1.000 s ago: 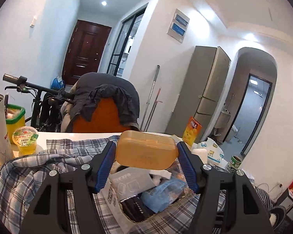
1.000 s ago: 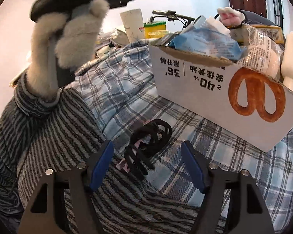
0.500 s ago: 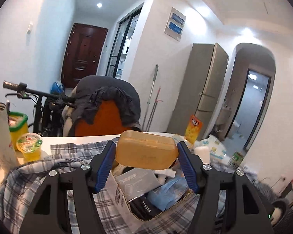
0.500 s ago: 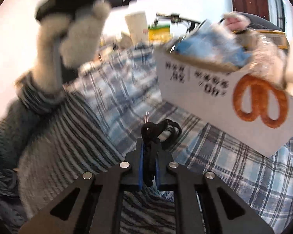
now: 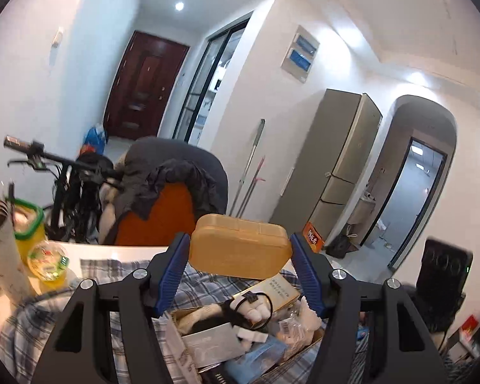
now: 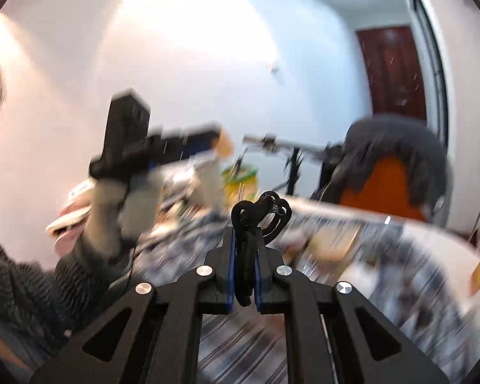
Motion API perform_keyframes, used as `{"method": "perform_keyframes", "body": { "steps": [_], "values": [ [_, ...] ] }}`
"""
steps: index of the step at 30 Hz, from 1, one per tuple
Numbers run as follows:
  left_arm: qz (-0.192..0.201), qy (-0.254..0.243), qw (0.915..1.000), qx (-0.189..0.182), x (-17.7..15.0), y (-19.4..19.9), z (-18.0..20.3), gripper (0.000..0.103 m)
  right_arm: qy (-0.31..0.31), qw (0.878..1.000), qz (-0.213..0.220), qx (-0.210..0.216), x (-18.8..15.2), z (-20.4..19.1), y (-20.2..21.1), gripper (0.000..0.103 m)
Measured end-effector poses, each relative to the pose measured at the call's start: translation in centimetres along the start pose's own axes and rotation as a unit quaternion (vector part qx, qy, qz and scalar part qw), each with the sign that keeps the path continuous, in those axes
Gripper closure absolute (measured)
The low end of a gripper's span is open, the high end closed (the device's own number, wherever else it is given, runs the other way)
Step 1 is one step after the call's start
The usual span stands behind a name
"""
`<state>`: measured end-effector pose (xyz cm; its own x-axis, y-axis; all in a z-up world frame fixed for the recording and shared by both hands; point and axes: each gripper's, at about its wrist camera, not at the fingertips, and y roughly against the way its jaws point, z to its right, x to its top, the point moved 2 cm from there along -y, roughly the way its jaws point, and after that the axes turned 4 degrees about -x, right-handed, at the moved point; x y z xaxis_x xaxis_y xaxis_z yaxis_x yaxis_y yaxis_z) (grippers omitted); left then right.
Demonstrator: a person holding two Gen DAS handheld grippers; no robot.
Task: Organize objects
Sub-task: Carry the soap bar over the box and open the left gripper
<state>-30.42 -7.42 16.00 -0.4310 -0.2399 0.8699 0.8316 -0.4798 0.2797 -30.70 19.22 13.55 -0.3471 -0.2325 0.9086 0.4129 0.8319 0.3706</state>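
My left gripper (image 5: 238, 251) is shut on an amber plastic case (image 5: 240, 249), held in the air above a cardboard box (image 5: 240, 342) crammed with packets, a plush toy and a blue pouch. My right gripper (image 6: 244, 257) is shut on a black hair claw clip (image 6: 260, 216), which sticks up from between the blue pads (image 6: 230, 268), lifted well off the plaid cloth (image 6: 272, 345). The right wrist view is blurred by motion. In it the left gripper (image 6: 222, 142) shows at upper left, carried by a hand in a grey fluffy glove (image 6: 124, 204).
A plaid cloth (image 5: 48, 316) covers the white table (image 5: 89, 251). At the left stand a paper cup (image 5: 0, 252), a jelly cup (image 5: 48, 262) and a green-lidded tub (image 5: 28, 224). Beyond the table are an orange chair (image 5: 163, 217) draped with clothes and a bicycle (image 5: 64, 179).
My right gripper shut on the black hair clip that lay on the cloth and lifted it high, tilting upward. My left gripper rose with the amber case.
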Motion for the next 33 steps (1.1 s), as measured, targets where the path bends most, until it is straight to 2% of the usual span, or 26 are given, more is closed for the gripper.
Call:
{"method": "perform_keyframes", "body": {
  "steps": [2,4,6,8,10,15,16,18,23,25,26,31,33],
  "values": [
    [-0.02,0.011,0.9996,-0.014,-0.9,-1.3,-0.5,0.037,-0.004,1.0,0.019,-0.008,1.1,1.0,-1.0,0.094],
    [-0.048,0.029,0.9981,-0.027,-1.9,-2.7,-1.7,0.037,-0.019,0.999,0.026,-0.002,0.7,1.7,-1.8,0.094],
    [-0.076,0.084,0.9924,-0.047,-2.8,-4.1,-3.8,0.037,-0.031,0.999,0.018,0.009,-0.3,2.3,-2.7,0.094],
    [-0.107,0.157,0.9783,-0.084,-3.8,-5.5,-5.9,0.037,-0.026,1.0,0.0,0.01,-1.4,2.3,-3.4,0.094],
    [-0.133,0.203,0.9655,-0.095,-5.0,-6.6,-7.1,0.037,-0.026,1.0,-0.008,0.013,-2.0,2.8,-3.0,0.094],
    [-0.179,0.252,0.947,-0.087,-6.8,-8.3,-8.5,0.037,-0.025,0.999,-0.016,0.017,-2.4,3.3,-3.4,0.094],
    [-0.182,0.256,0.9462,-0.077,-7.1,-8.4,-8.8,0.037,-0.026,0.999,-0.017,0.018,-2.6,3.4,-3.4,0.094],
    [-0.18,0.248,0.9498,-0.06,-7.3,-8.5,-9.1,0.037,-0.028,0.999,-0.02,0.02,-2.9,3.6,-3.6,0.094],
    [-0.18,0.247,0.9509,-0.051,-7.4,-9.0,-9.3,0.037,-0.028,0.999,-0.024,0.023,-3.3,3.5,-3.7,0.094],
    [-0.184,0.238,0.9526,-0.047,-7.4,-9.5,-8.8,0.025,-0.027,0.999,-0.024,0.024,-3.3,3.3,-3.8,0.094],
    [-0.182,0.235,0.9539,-0.045,-7.3,-9.6,-8.6,0.025,-0.027,0.999,-0.025,0.025,-3.3,3.3,-3.8,0.094],
    [-0.167,0.185,0.9681,-0.026,-6.6,-8.8,-7.7,0.024,-0.026,0.999,-0.028,0.021,-3.6,3.3,-3.9,0.094],
    [-0.151,0.17,0.9734,-0.027,-6.0,-8.1,-7.2,0.02,-0.022,0.999,-0.028,0.013,-3.6,3.4,-3.8,0.094]
  ]
}}
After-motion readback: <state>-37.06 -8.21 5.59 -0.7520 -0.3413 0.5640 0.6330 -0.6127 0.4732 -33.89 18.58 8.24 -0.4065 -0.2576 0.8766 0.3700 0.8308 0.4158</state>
